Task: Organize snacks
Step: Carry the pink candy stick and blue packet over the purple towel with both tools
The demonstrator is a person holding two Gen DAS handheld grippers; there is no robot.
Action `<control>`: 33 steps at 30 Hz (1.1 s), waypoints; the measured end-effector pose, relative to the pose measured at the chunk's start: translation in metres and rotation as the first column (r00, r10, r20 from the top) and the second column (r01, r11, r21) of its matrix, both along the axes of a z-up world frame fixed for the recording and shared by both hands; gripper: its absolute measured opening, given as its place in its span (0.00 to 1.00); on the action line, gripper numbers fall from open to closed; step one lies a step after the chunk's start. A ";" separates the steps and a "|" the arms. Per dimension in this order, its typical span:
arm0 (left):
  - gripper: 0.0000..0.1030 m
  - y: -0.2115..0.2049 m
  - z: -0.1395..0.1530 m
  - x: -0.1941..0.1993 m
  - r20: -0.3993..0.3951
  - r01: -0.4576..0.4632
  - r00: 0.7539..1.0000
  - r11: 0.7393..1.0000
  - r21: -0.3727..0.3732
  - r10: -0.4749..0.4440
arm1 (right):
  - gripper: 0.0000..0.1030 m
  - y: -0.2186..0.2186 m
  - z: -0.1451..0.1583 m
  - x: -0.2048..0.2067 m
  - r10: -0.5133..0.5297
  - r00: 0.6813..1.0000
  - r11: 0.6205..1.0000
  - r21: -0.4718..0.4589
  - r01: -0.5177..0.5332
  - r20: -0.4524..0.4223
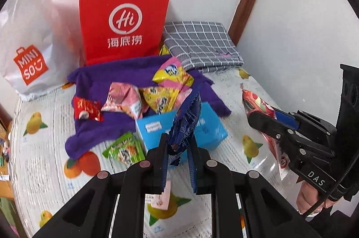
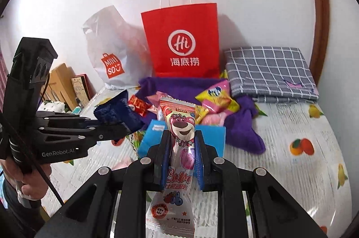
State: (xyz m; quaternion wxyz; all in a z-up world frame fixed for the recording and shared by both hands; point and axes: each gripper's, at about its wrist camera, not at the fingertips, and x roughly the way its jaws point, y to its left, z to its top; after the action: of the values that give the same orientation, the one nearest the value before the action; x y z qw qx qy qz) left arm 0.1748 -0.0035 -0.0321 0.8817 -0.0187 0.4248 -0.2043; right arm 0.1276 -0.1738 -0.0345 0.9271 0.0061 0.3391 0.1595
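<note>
Two packets are up off the table, one per tong. Left gripper [image 1: 177, 161] is clenched on a dark blue wrapper [image 1: 187, 123], pinched low with most of it standing above the fingertips. Right gripper [image 2: 181, 155] is clamped on a pink bear-print lollipop packet [image 2: 180, 125] at mid-length, tail hanging back toward the camera.

Just ahead of both tongs: blue box [image 1: 211, 125], then loose snacks on a purple cloth [image 1: 96, 85]. Beyond that, red paper bag [image 1: 124, 20] and white Miniso bag [image 1: 29, 47] (likely destinations, can't confirm).

Risks, my read: glossy film could slide out of either pinch; the floppy blue wrapper could snag a bag rim.

Pose: both tongs roughly level, side by side, angled slightly inward.
</note>
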 end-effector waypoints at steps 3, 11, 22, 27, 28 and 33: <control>0.15 0.001 0.004 0.009 0.002 -0.007 1.000 1.000 -0.004 0.007 | 0.20 -0.001 0.005 0.012 -0.006 1.000 1.000 -0.005 0.006 0.003; 0.15 0.014 0.010 0.041 0.007 -0.046 0.999 0.999 -0.020 0.046 | 0.20 -0.005 0.013 0.048 -0.014 1.000 1.000 -0.022 0.015 0.025; 0.15 0.043 0.023 0.101 -0.002 -0.149 0.989 0.988 -0.043 0.149 | 0.20 0.014 0.022 0.127 0.053 0.998 0.998 0.030 -0.053 -0.015; 0.15 0.058 0.016 0.121 0.003 -0.192 0.981 0.981 -0.030 0.192 | 0.20 0.031 0.018 0.154 0.068 0.998 0.998 -0.011 -0.068 0.009; 0.15 0.060 0.015 0.123 0.002 -0.199 0.980 0.980 -0.031 0.199 | 0.20 0.032 0.016 0.160 0.077 0.997 0.997 -0.011 -0.077 0.003; 0.15 0.070 -0.004 0.139 -0.014 -0.236 0.972 0.972 -0.012 0.236 | 0.20 0.032 0.010 0.181 0.082 0.997 0.996 0.026 -0.082 0.006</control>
State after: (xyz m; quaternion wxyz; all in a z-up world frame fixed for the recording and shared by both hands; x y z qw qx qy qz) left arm 0.3134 0.0669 -0.0365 0.8970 -0.0763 0.4235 -0.1009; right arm 0.3088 -0.1417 -0.0241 0.9204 0.0039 0.3349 0.2019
